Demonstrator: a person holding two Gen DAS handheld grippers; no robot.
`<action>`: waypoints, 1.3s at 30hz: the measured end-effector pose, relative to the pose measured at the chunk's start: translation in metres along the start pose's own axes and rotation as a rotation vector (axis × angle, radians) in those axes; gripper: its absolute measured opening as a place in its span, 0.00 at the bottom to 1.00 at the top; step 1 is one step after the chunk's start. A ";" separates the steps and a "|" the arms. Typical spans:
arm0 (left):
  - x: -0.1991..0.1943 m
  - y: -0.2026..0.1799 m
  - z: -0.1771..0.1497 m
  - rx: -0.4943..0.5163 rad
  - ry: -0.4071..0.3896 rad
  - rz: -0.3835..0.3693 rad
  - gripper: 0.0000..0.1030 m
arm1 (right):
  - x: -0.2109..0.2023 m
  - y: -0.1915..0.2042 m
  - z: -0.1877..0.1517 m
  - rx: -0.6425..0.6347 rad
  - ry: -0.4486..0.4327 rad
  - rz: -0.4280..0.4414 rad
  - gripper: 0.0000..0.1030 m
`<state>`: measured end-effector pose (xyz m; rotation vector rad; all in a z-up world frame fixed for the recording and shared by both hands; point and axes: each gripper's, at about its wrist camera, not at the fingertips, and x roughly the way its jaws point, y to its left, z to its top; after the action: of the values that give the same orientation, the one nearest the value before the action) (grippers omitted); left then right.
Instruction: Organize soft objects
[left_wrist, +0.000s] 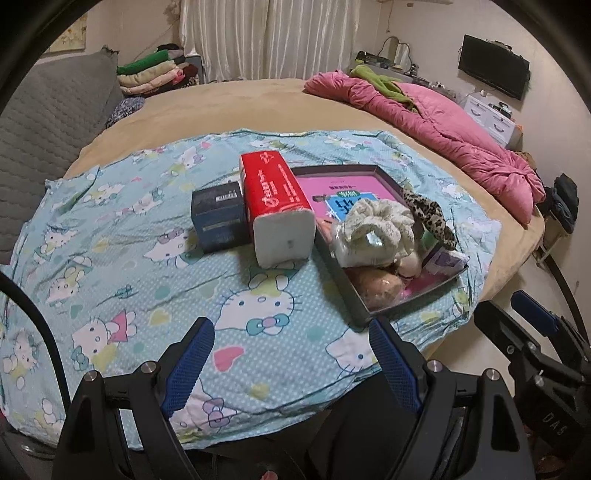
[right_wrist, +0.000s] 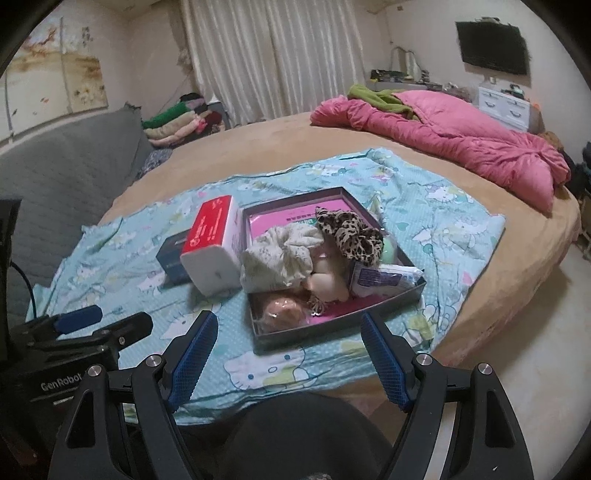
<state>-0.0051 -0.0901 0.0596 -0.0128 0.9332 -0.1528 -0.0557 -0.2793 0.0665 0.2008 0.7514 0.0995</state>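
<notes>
2 grippers, left (left_wrist: 291, 363) and right (right_wrist: 288, 356), both wide and empty; heaped tray (right_wrist: 332, 330) of soft items; risk: snagging scrunchie (right_wrist: 349, 230), spilling neighbours

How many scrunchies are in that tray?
2: a cream scrunchie on the pile's left and a leopard-print scrunchie toward the tray's far right. More may hide underneath.

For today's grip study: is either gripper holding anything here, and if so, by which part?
Nothing is held. The left gripper and right gripper both stand open and empty above the cartoon-print sheet, short of the tray.
</notes>
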 end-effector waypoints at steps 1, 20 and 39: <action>0.000 -0.001 -0.001 0.002 0.003 0.004 0.83 | 0.000 0.001 -0.001 -0.002 0.001 0.003 0.78; 0.003 -0.008 -0.004 0.031 0.015 0.035 0.83 | 0.007 -0.006 -0.006 0.035 0.023 0.017 0.79; 0.006 -0.009 -0.005 0.039 0.023 0.040 0.83 | 0.009 -0.006 -0.007 0.040 0.027 0.022 0.78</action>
<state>-0.0066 -0.0991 0.0527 0.0434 0.9524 -0.1342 -0.0537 -0.2830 0.0545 0.2465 0.7789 0.1083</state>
